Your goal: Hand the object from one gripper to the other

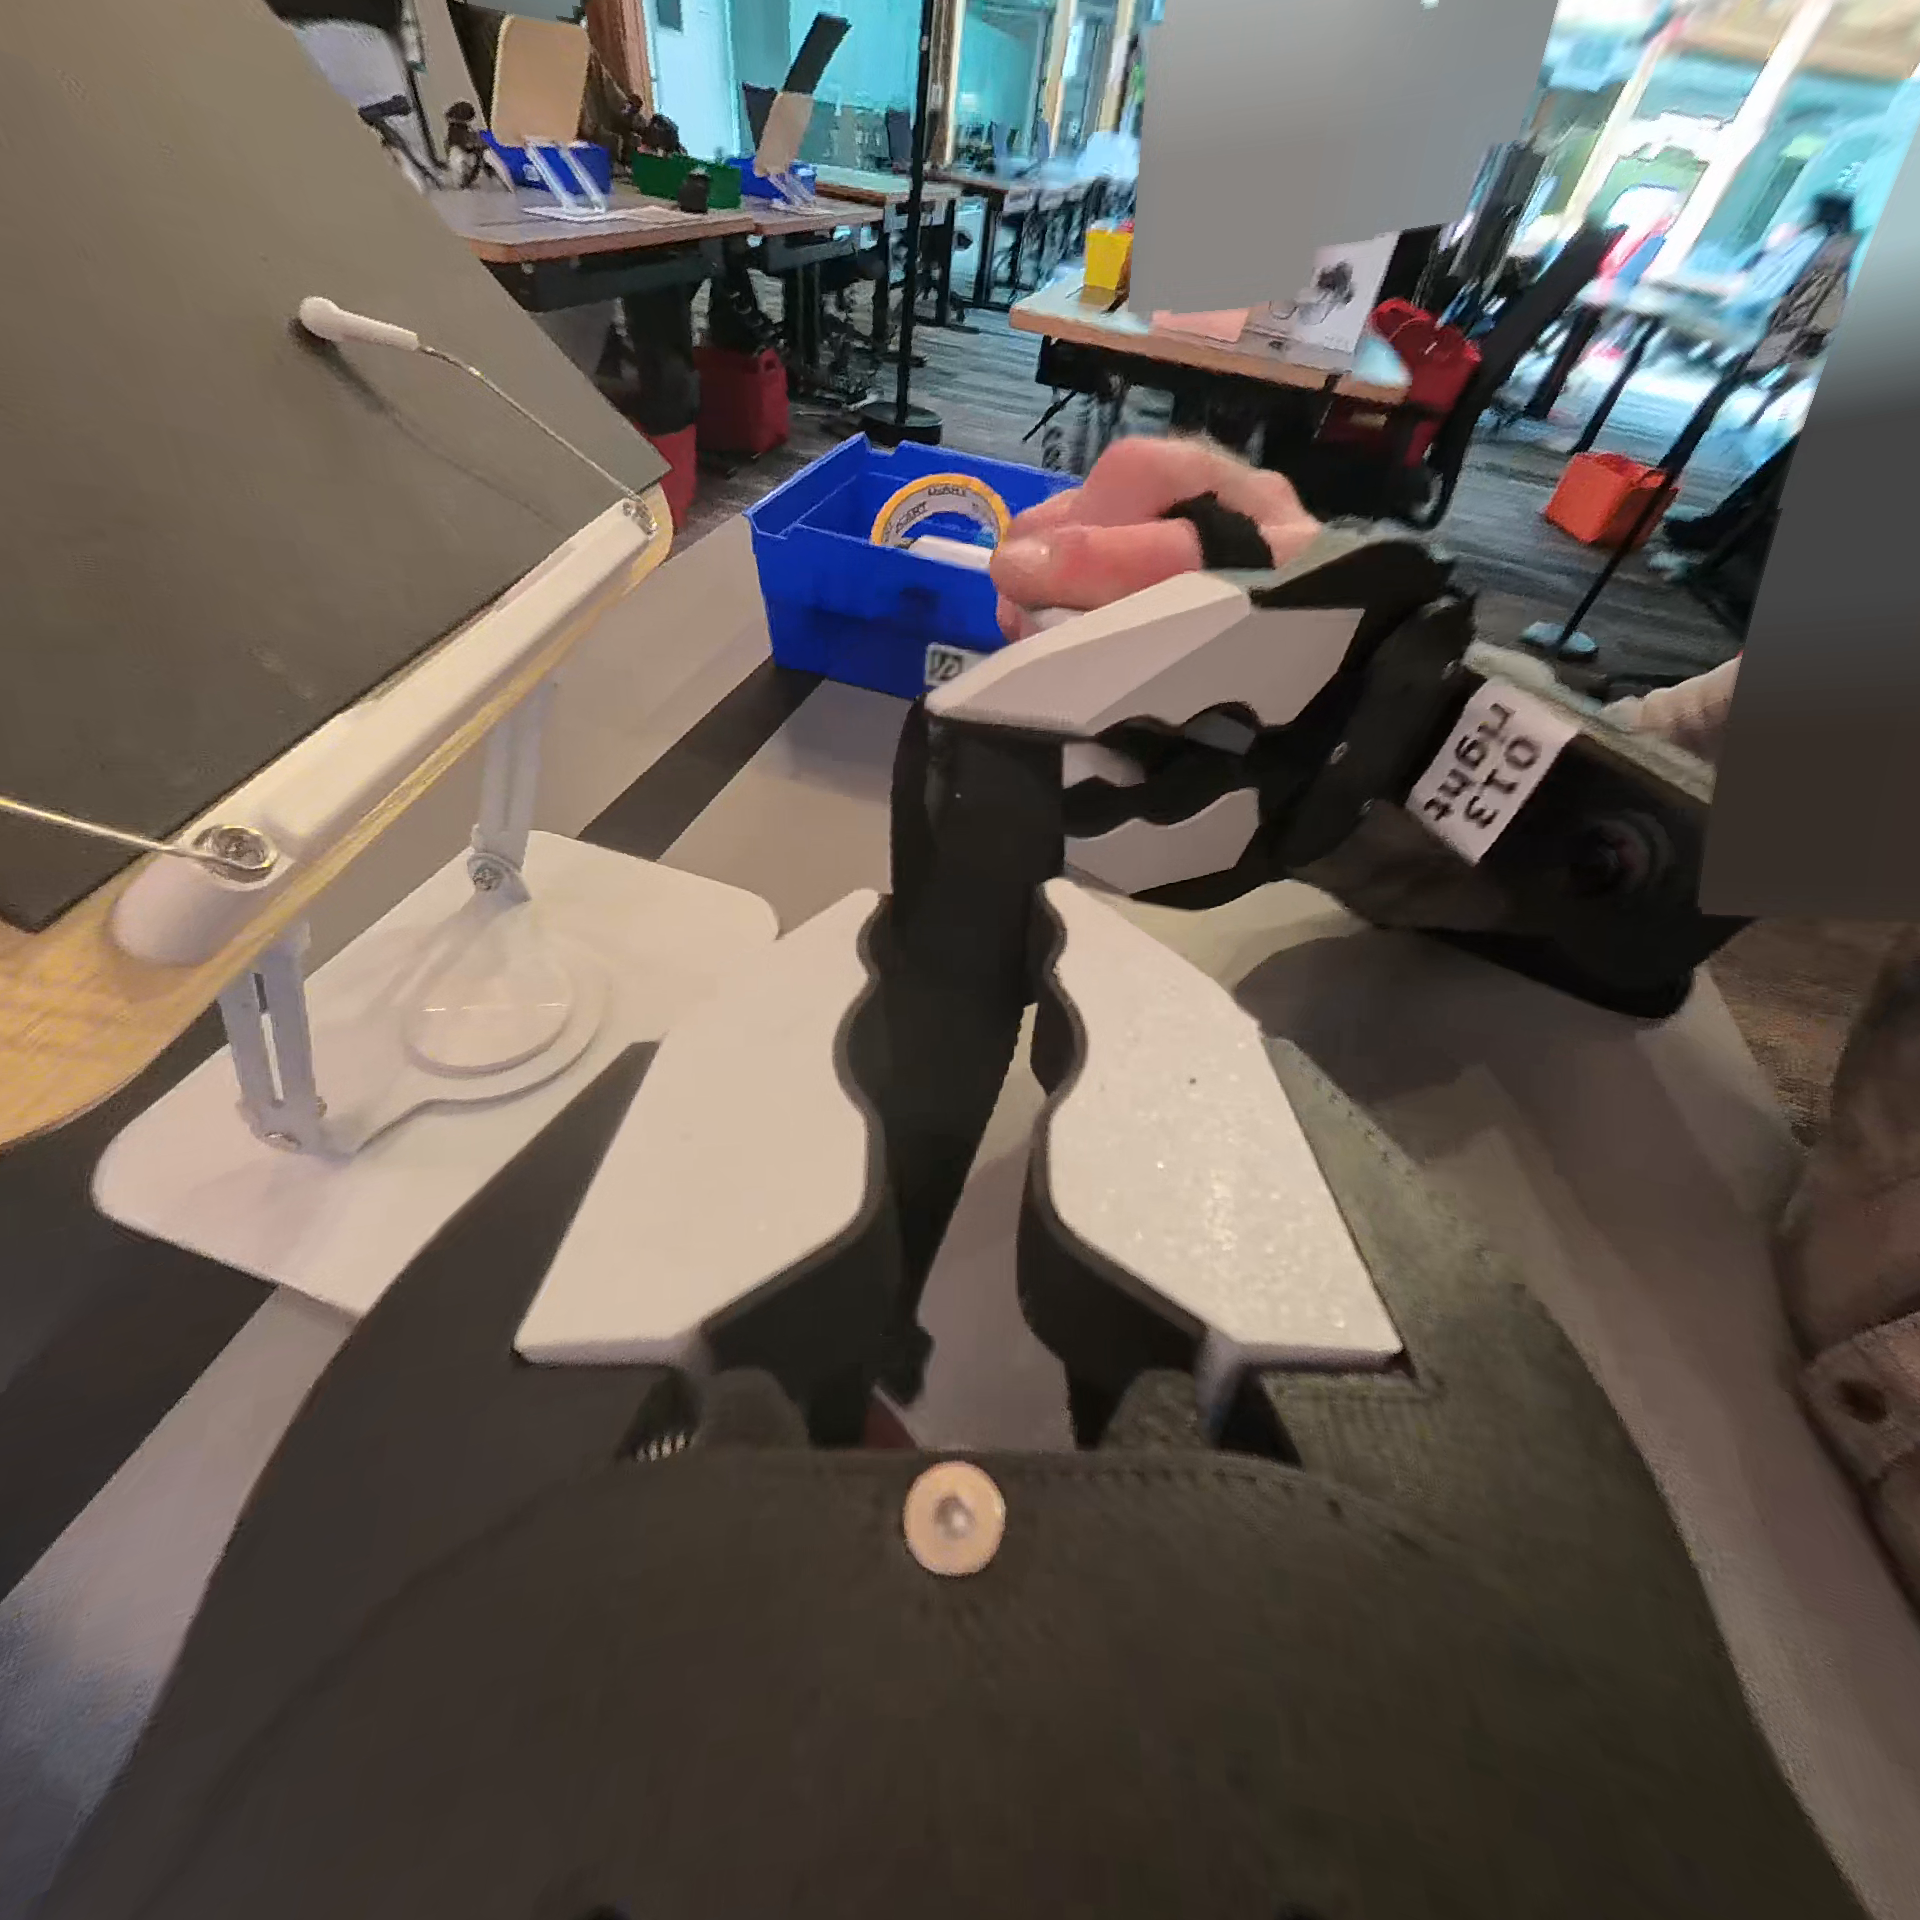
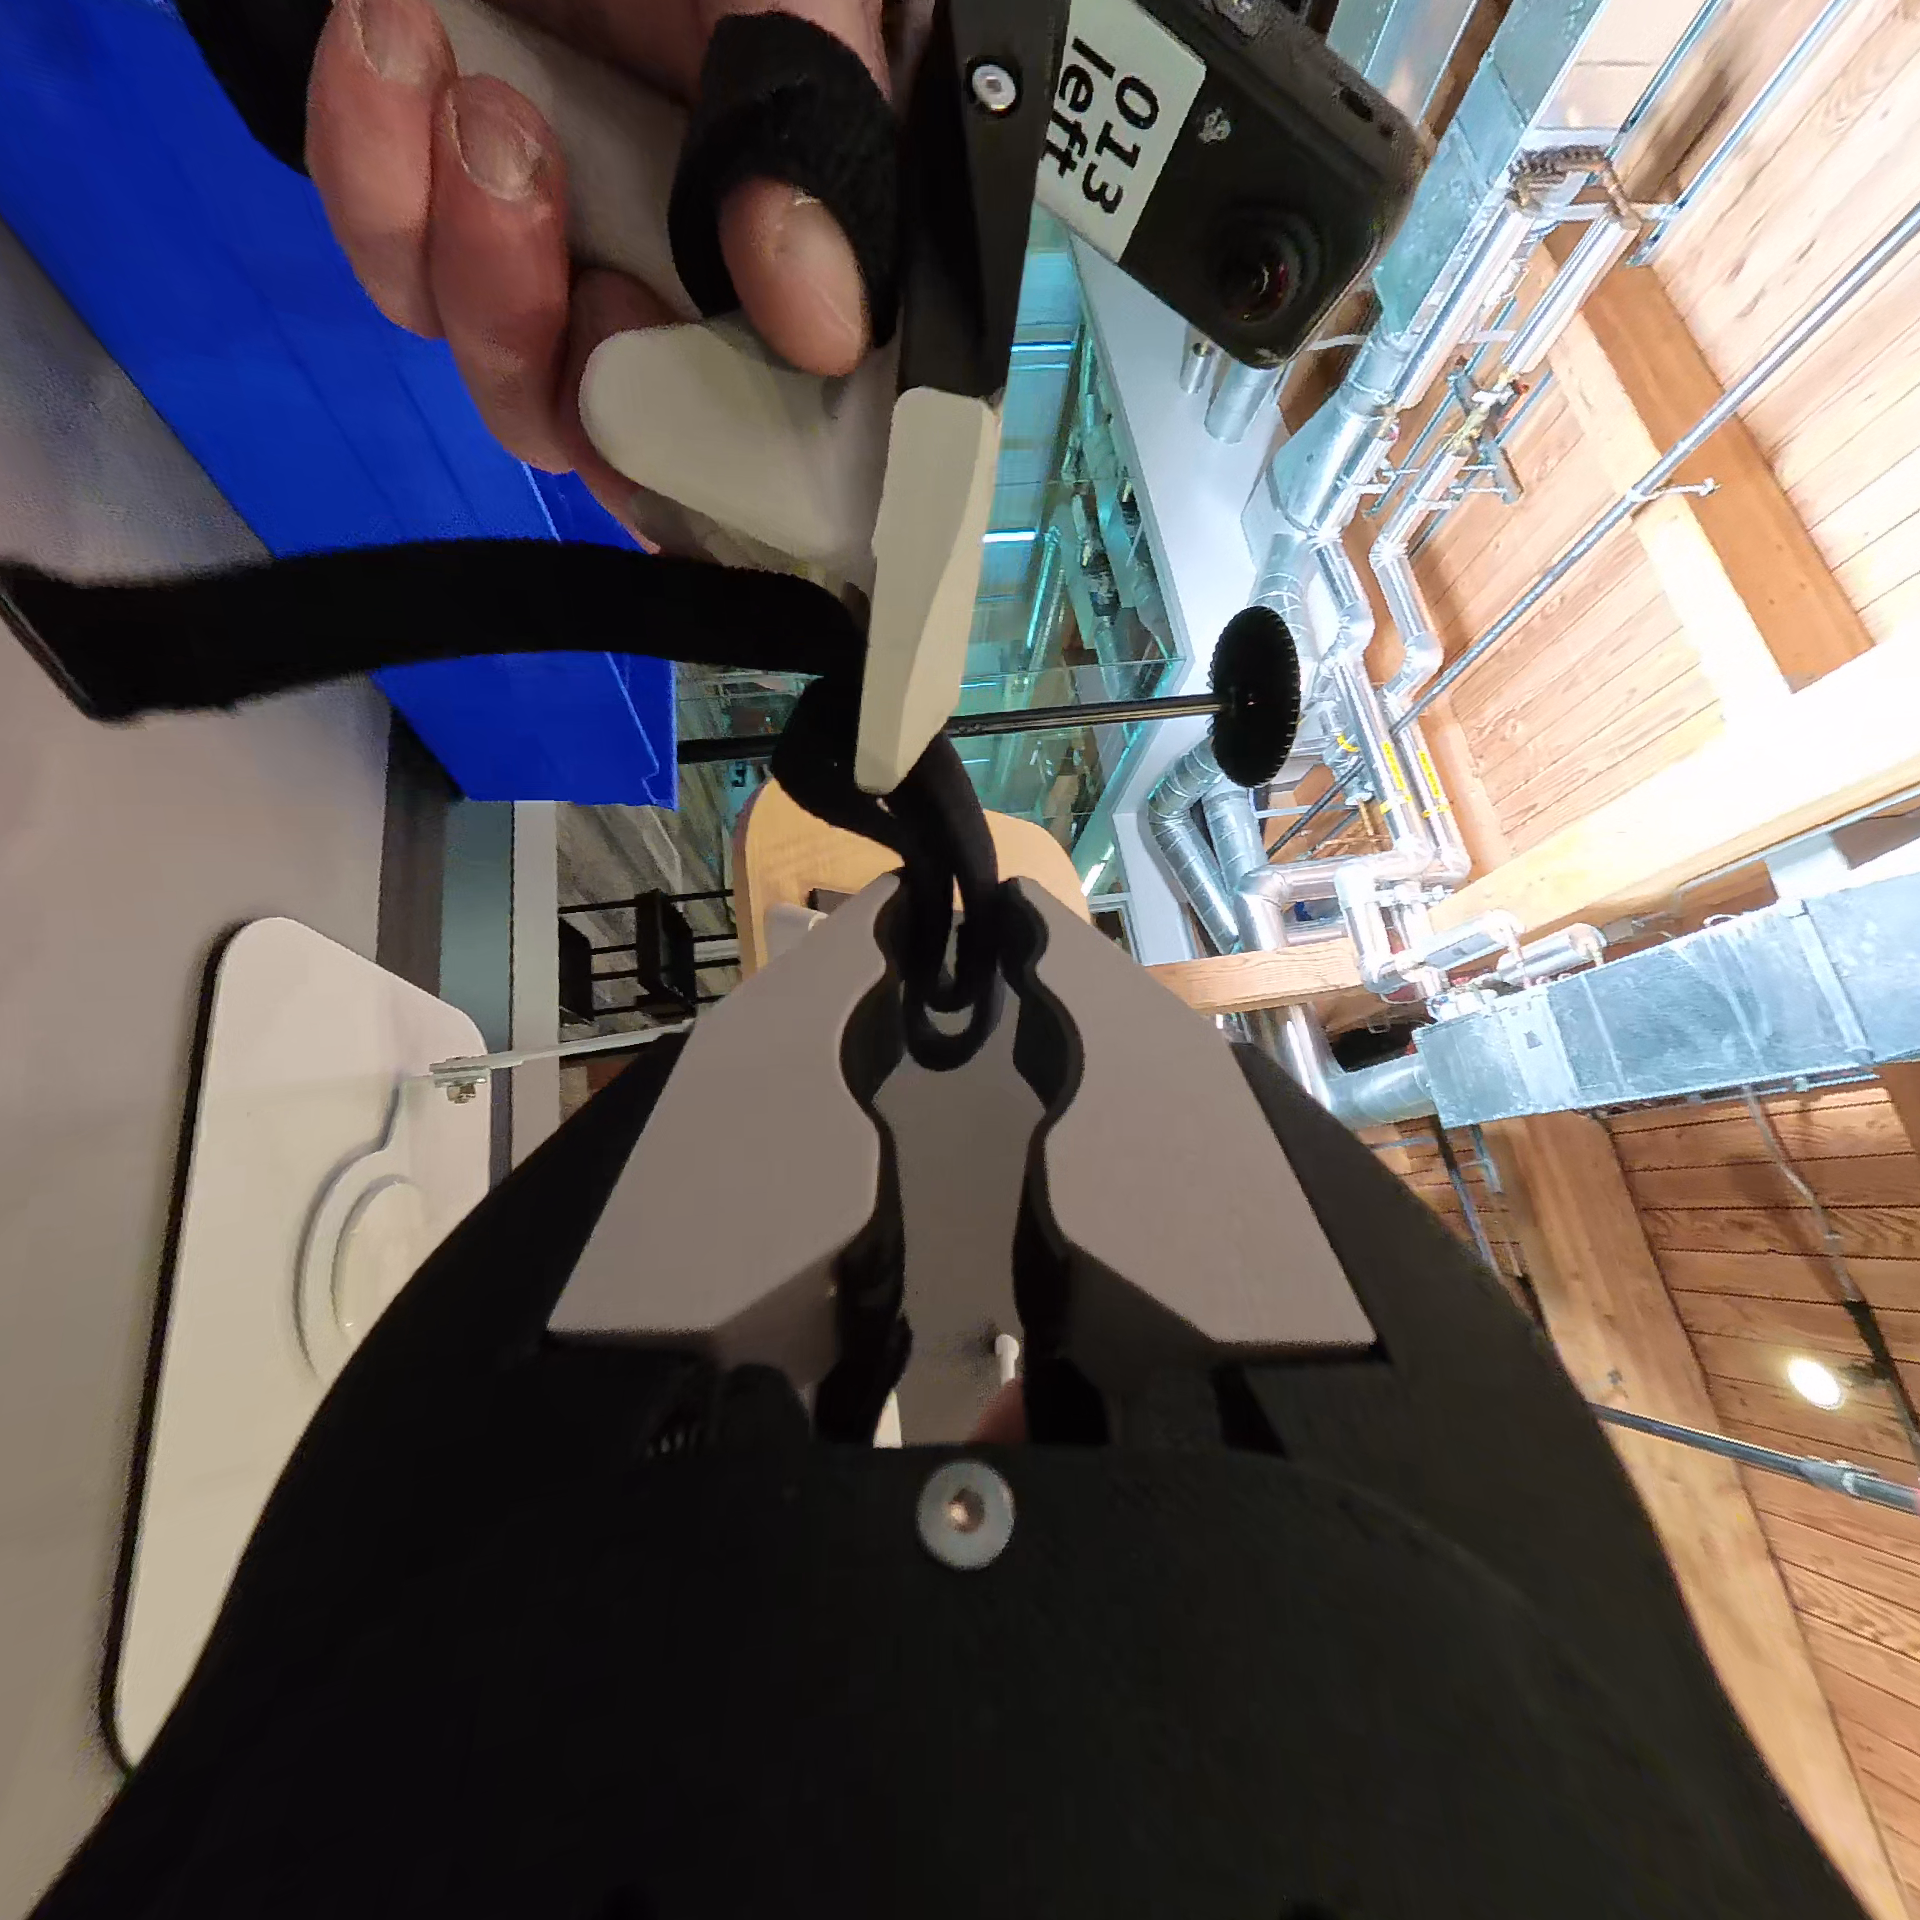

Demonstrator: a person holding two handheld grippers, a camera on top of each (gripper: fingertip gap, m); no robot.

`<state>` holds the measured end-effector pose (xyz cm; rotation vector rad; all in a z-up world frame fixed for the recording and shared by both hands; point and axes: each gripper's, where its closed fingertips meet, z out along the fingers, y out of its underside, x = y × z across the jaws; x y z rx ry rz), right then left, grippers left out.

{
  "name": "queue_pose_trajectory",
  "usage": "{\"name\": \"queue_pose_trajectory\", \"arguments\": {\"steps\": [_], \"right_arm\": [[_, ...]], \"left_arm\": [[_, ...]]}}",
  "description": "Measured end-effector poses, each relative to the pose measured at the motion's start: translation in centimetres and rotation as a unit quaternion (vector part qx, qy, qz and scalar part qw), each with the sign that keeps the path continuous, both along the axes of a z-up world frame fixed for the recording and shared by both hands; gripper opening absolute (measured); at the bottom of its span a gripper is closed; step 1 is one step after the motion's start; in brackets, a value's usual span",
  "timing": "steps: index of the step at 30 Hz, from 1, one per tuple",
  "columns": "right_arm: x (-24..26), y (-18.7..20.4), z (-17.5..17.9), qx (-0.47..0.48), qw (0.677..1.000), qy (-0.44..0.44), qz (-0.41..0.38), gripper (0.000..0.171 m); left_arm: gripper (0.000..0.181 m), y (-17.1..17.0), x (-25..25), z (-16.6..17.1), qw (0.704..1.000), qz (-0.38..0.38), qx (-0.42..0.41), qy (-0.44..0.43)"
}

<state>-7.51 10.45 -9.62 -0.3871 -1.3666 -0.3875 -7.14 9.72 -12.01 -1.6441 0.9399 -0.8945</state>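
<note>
A black fabric strap (image 1: 935,1039) runs up between the fingers of my left gripper (image 1: 961,914), which is shut on it. My right gripper (image 1: 997,779) comes in from the right, and its jaws close on the strap's upper end. In the right wrist view, the strap's looped end (image 2: 945,987) sits pinched between the tips of my right gripper (image 2: 951,904). The left gripper (image 2: 883,769) reaches down from above and holds the same strap. The strap's free tail (image 2: 416,613) trails off to the left. Both grippers hold the strap above the table.
A blue bin (image 1: 831,582) holding a tape roll (image 1: 940,509) stands on the grey table behind the grippers; it also shows in the right wrist view (image 2: 260,312). A tilted dark board (image 1: 208,416) on a white stand base (image 1: 312,1195) is at the left. A hand (image 1: 1122,520) grips the right gripper. Less than 4 cm separates the two grippers' tips.
</note>
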Motion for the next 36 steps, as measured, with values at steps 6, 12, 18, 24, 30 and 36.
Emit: {"name": "queue_pose_trajectory", "arguments": {"steps": [6,12,18,24,30,36], "right_arm": [[0.2,0.0,-1.8,-0.099,0.994,-0.043,0.023,0.036],[1.2,-0.8,-3.1,-0.252,0.962,-0.088,0.064,0.047],[1.5,-1.5,-3.2,-0.359,0.924,-0.084,0.101,0.053],[1.2,-1.8,-4.1,-0.342,0.929,-0.109,0.092,0.024],[1.3,-1.9,-4.4,-0.347,0.925,-0.119,0.097,0.018],[1.7,-2.0,-4.3,-0.425,0.890,-0.103,0.130,0.015]], "left_arm": [[0.022,0.4,-0.4,-0.5,0.994,0.035,0.062,0.077],[0.017,0.6,-0.6,-1.0,0.982,0.050,0.117,0.136],[0.015,-0.3,0.4,-2.1,0.953,0.031,0.197,0.227],[0.016,-0.5,0.9,-2.7,0.931,0.032,0.234,0.277],[0.022,-0.7,1.1,-2.4,0.929,0.031,0.244,0.278],[0.026,-0.7,1.0,-2.1,0.932,0.034,0.247,0.265]]}}
